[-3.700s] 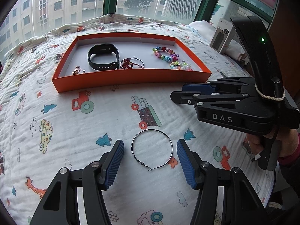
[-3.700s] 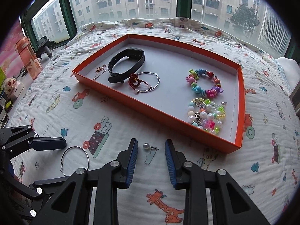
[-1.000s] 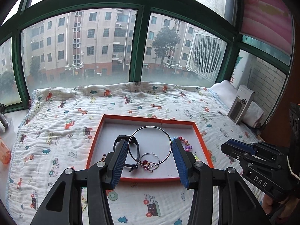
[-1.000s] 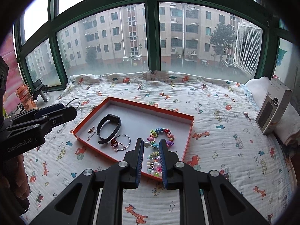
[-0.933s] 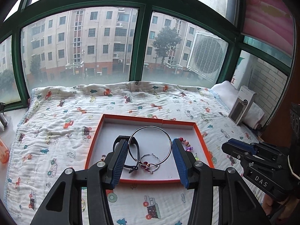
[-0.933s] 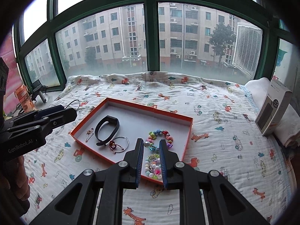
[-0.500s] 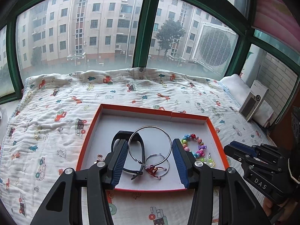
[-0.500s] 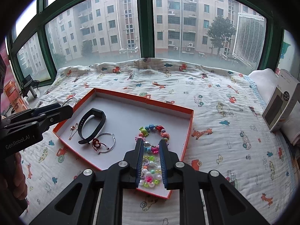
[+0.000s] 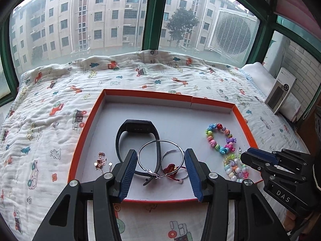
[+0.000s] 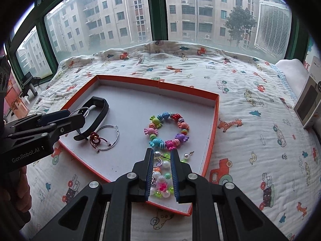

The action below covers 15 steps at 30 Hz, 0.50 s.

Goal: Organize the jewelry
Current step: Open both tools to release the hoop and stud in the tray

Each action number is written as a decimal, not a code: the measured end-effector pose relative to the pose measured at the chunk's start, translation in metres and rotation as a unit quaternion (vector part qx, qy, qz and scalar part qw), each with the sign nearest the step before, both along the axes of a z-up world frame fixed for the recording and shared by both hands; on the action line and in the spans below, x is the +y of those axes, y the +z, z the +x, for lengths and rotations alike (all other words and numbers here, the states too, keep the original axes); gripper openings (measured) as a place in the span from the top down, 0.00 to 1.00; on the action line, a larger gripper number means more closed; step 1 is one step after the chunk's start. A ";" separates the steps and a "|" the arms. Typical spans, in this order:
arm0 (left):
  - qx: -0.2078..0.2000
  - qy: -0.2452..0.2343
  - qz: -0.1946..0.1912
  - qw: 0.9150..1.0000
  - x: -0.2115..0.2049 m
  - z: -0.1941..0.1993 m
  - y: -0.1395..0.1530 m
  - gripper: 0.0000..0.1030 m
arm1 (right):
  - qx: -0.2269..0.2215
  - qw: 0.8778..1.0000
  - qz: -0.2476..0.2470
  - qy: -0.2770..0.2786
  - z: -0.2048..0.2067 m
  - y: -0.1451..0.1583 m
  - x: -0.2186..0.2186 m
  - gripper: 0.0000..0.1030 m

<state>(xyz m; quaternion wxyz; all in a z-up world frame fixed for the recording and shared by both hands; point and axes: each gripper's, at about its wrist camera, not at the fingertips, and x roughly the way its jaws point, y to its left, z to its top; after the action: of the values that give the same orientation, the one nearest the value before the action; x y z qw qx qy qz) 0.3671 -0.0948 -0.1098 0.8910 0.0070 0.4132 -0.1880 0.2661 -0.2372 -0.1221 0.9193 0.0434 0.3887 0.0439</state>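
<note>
Left wrist view: my left claw [image 9: 160, 167] grips a large silver hoop earring [image 9: 160, 156] by its rim, the pads part-way apart on it, above the near edge of the orange tray [image 9: 80, 138].
Right wrist view: my right claw [image 10: 162, 170] is nearly closed; the pearl earring [image 10: 187, 155] shows just right of its tip, and I cannot tell whether it is pinched.
Tray: it lies on the cartoon-print bed cover [image 9: 50, 104].
Inside, left: black wristband [image 9: 138, 127], a small rose-gold chain [image 9: 101, 161] near it.
Inside, middle: a smaller hoop with a red knot [image 10: 104, 138].
Inside, right: candy-bead bracelet [image 10: 166, 129], with a pearl-and-bead bracelet [image 10: 162, 186] nearer me.
Far right: grey box [image 9: 280, 92] against the pillow.
</note>
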 end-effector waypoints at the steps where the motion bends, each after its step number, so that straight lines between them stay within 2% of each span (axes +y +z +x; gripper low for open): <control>1: 0.001 0.000 0.002 1.000 -0.001 0.000 -0.001 0.48 | 0.002 1.000 0.001 0.000 0.000 -0.001 0.000 0.81; 5: 0.005 -0.001 0.005 1.000 -0.002 0.001 -0.004 0.48 | 0.007 1.000 0.003 0.005 0.000 -0.004 0.001 0.81; 9: 0.013 0.002 0.004 1.000 -0.001 0.001 -0.006 0.41 | 0.010 1.000 0.007 0.011 0.001 -0.005 0.002 0.81; 15: 0.018 0.002 0.002 1.000 0.003 -0.001 -0.009 0.41 | 0.009 1.000 0.002 0.006 0.000 -0.003 0.002 0.78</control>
<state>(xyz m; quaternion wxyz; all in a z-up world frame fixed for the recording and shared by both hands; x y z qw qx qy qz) 0.3656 -0.0921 -0.1185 0.8837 0.0049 0.4297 -0.1854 0.2656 -0.2355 -0.1251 0.9152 0.0434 0.3975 0.0502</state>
